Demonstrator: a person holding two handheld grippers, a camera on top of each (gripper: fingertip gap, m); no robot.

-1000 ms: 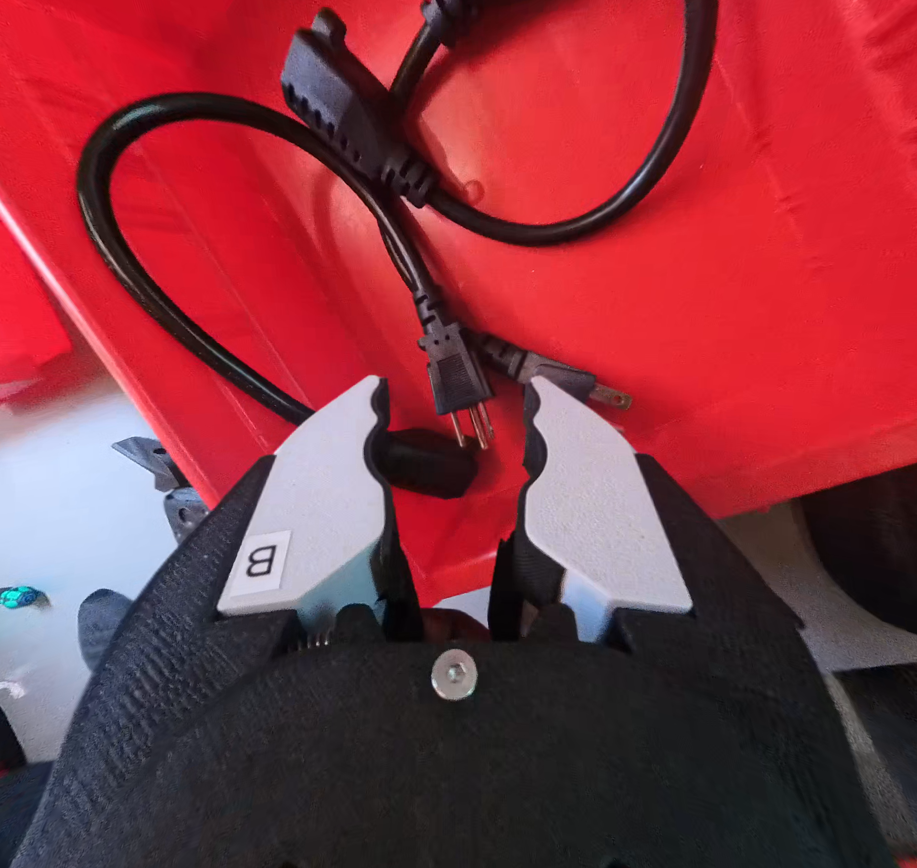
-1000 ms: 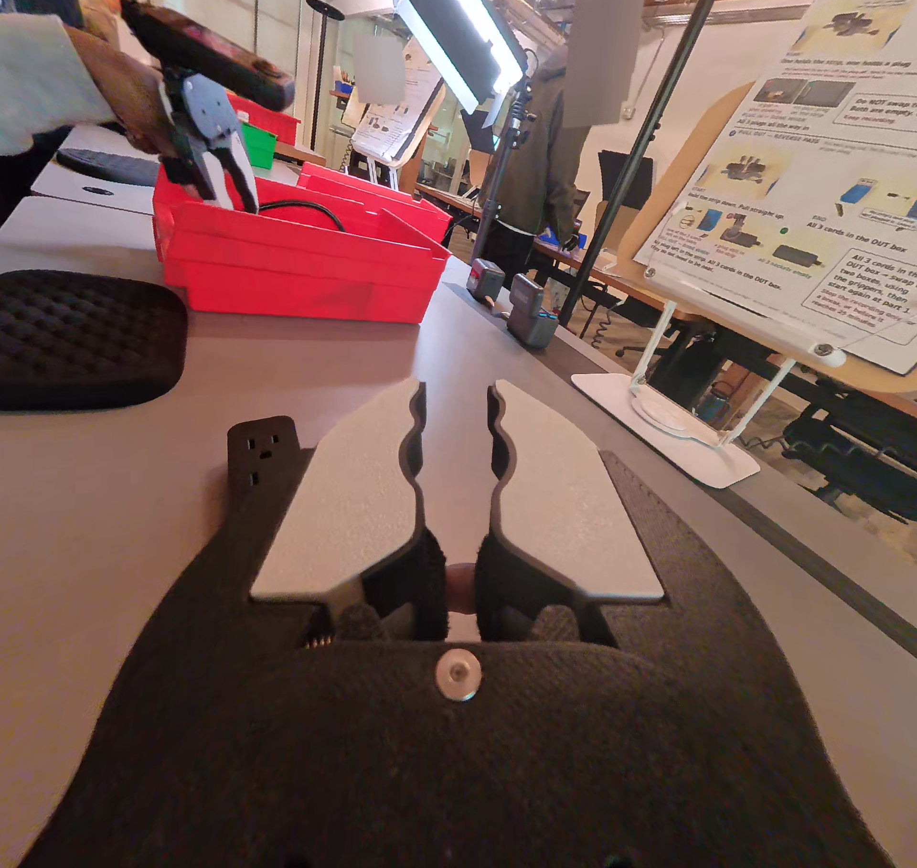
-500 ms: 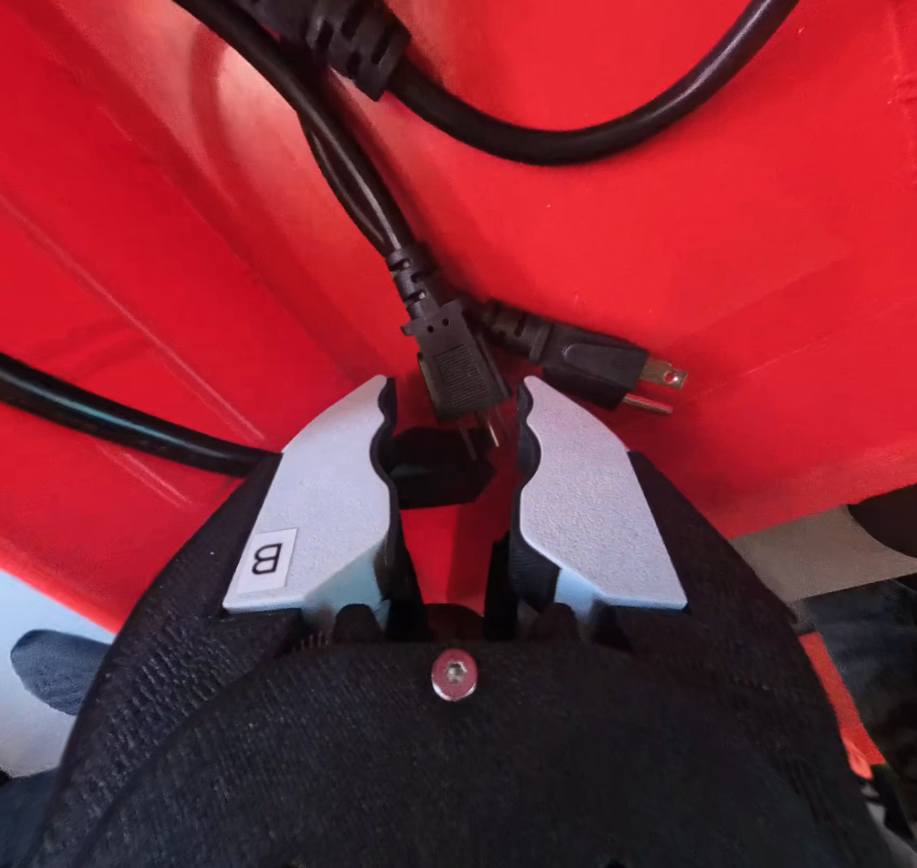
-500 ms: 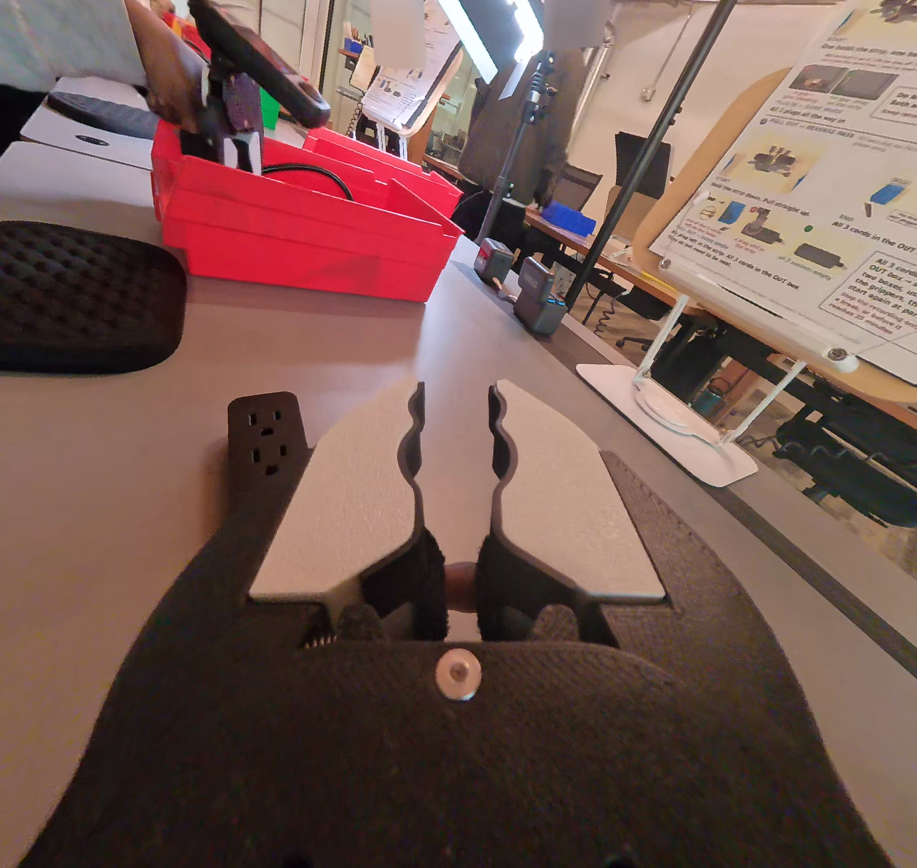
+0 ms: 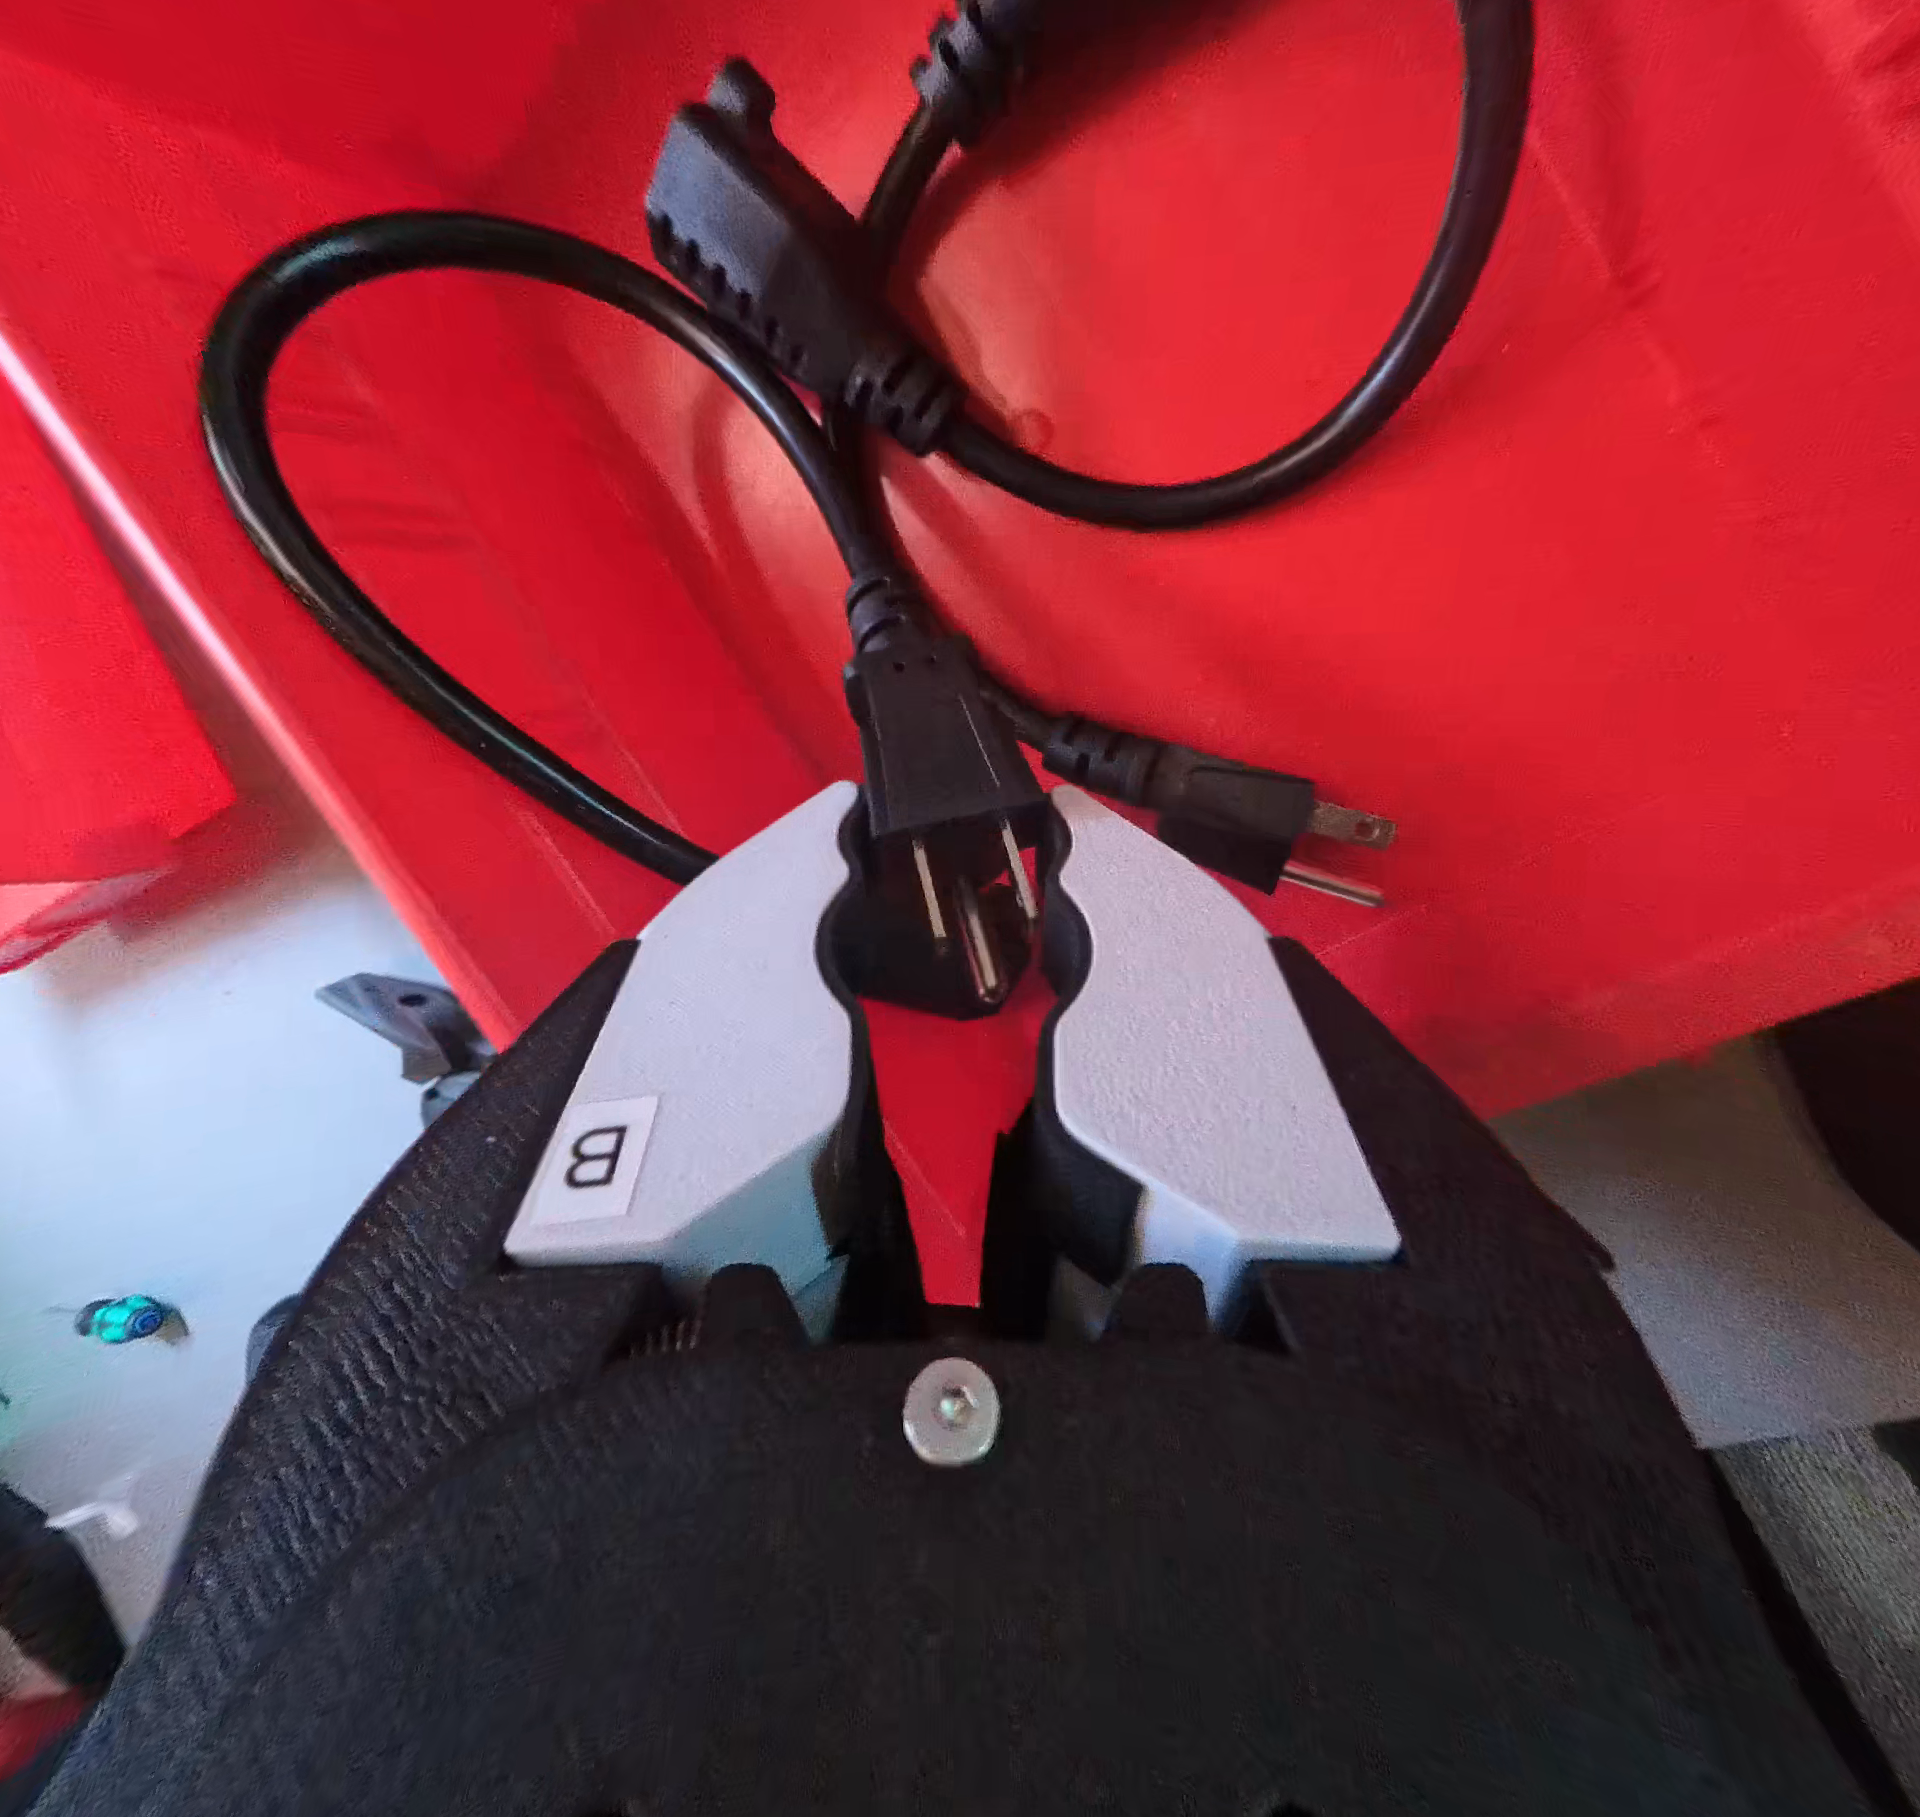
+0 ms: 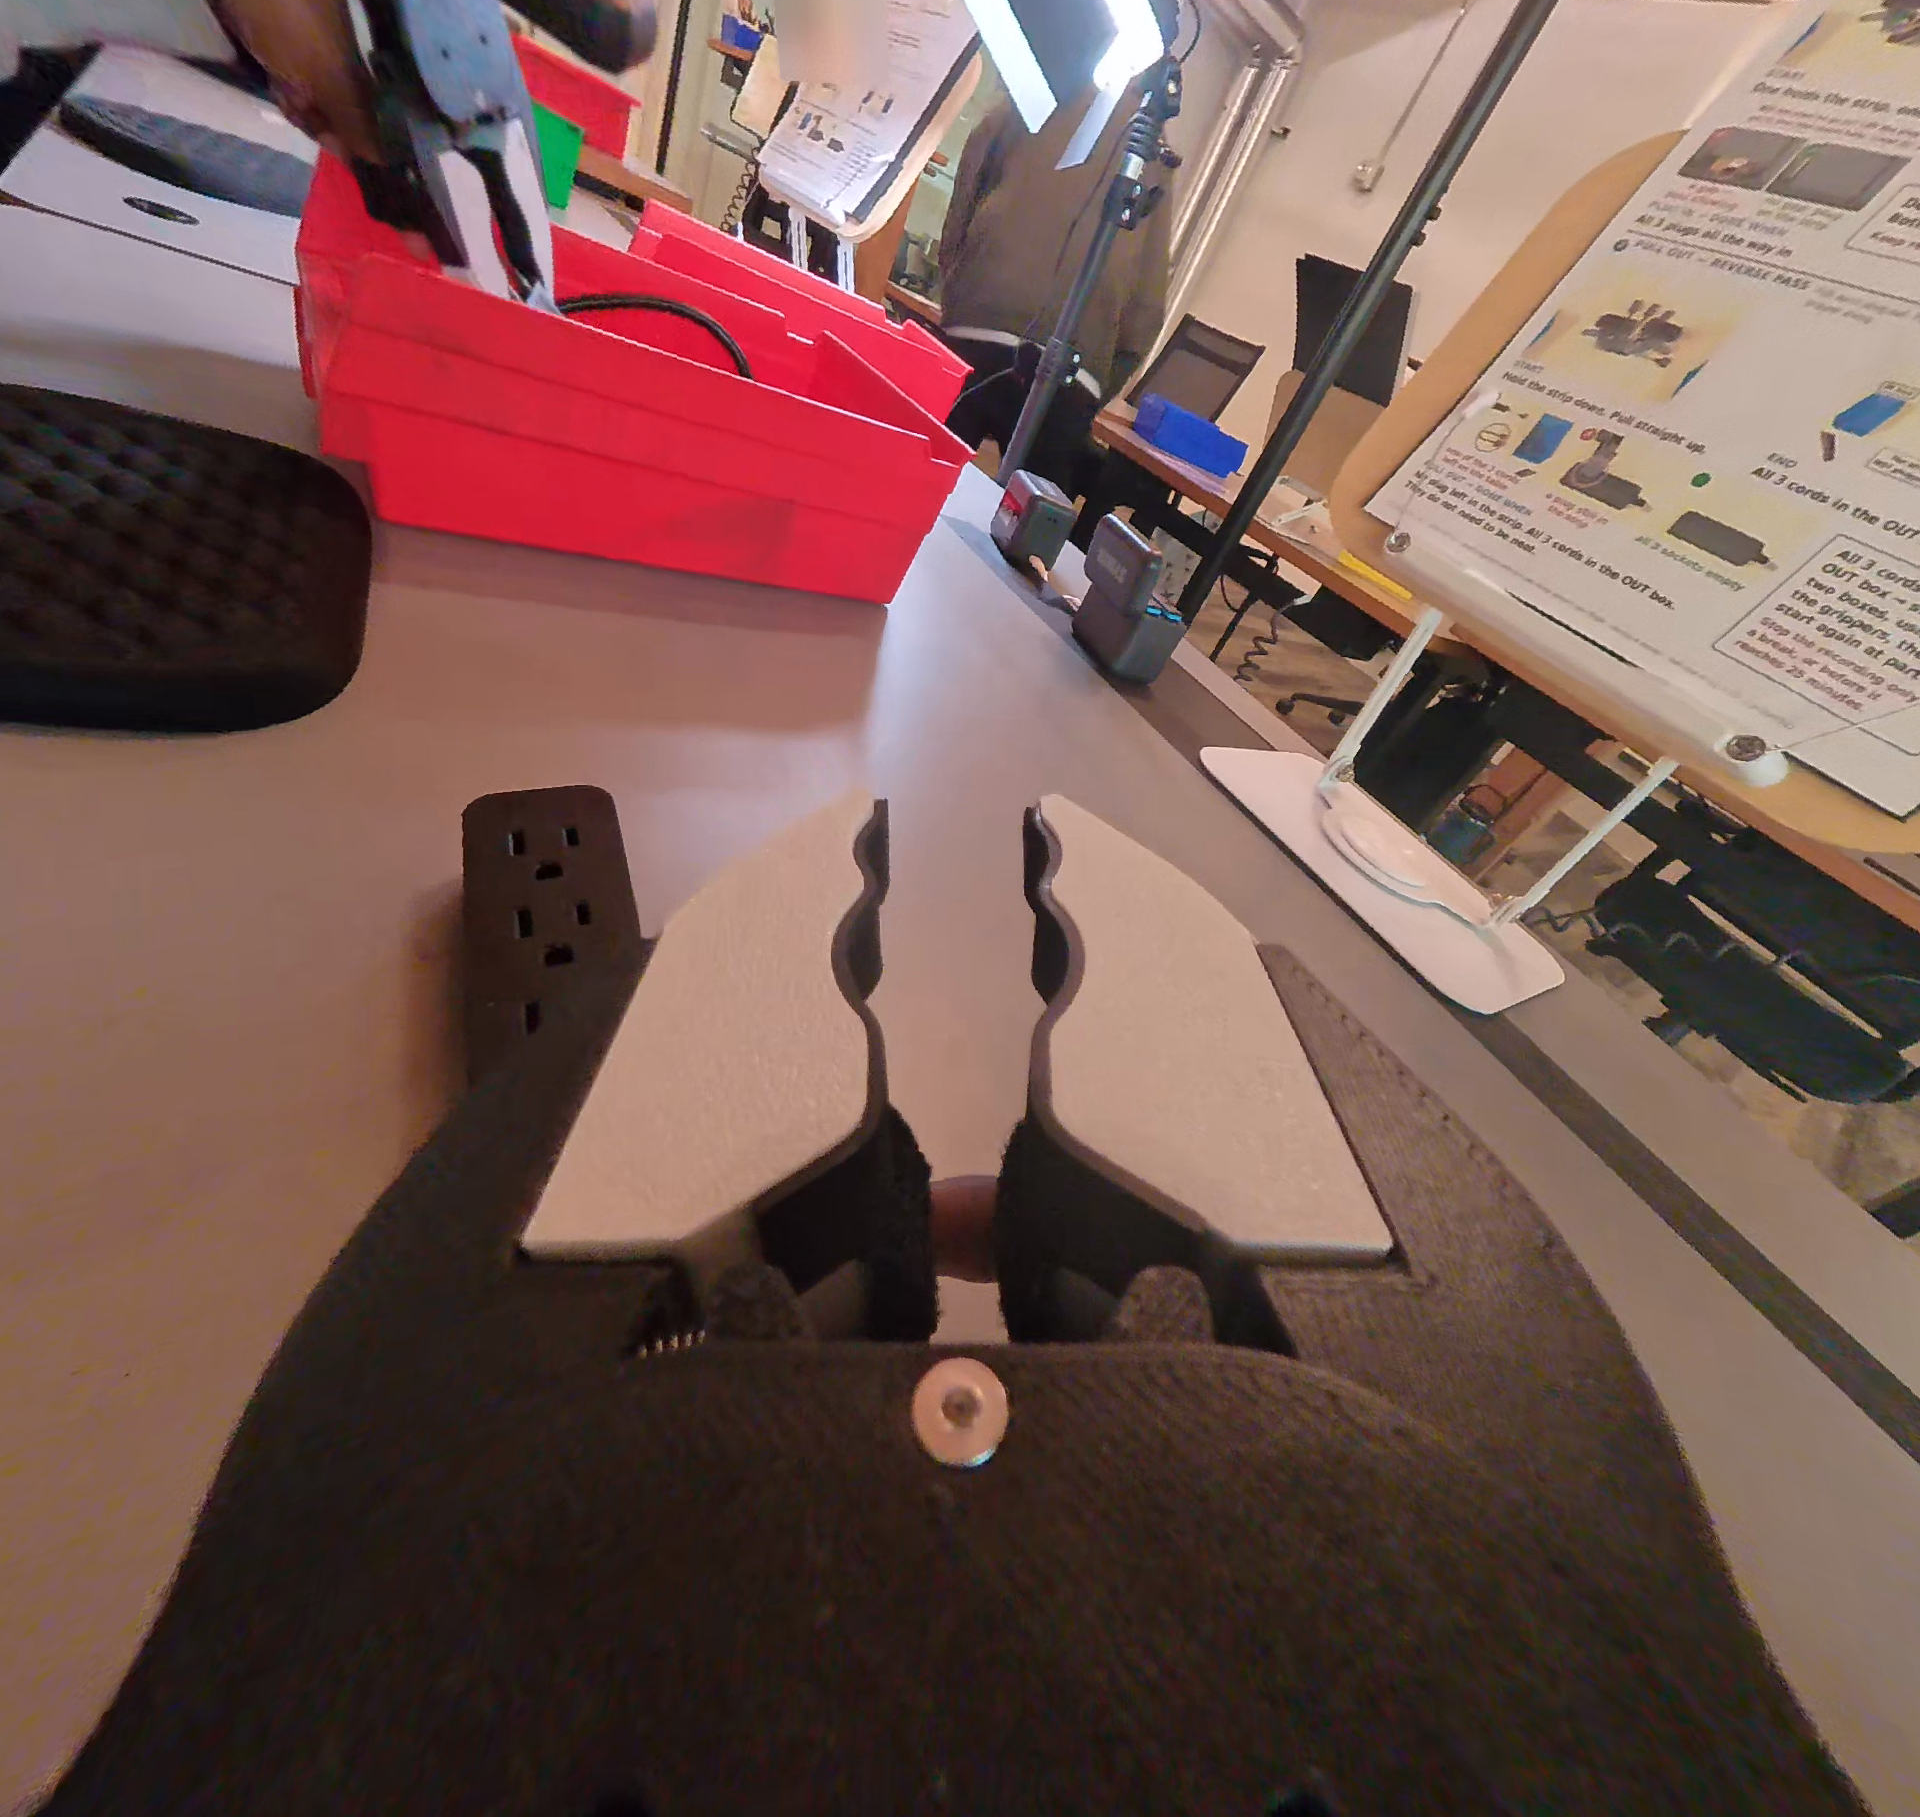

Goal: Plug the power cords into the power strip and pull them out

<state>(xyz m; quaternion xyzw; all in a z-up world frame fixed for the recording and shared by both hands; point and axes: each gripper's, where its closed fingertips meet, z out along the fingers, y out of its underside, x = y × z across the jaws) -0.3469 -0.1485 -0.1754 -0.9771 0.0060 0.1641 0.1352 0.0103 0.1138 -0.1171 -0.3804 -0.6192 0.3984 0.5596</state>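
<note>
I've got the plug [image 5: 940, 759] pinched in my left claw [image 5: 951, 832] over the red bin [image 5: 1558, 624], prongs pointing back at me, its cord looping away into the bin. The strip [image 6: 551, 926] lies flat on the table well clear of the bin, touching my right claw's [image 6: 956, 842] left finger, long axis running away from me. That right claw is spread partway and holds nothing.
</note>
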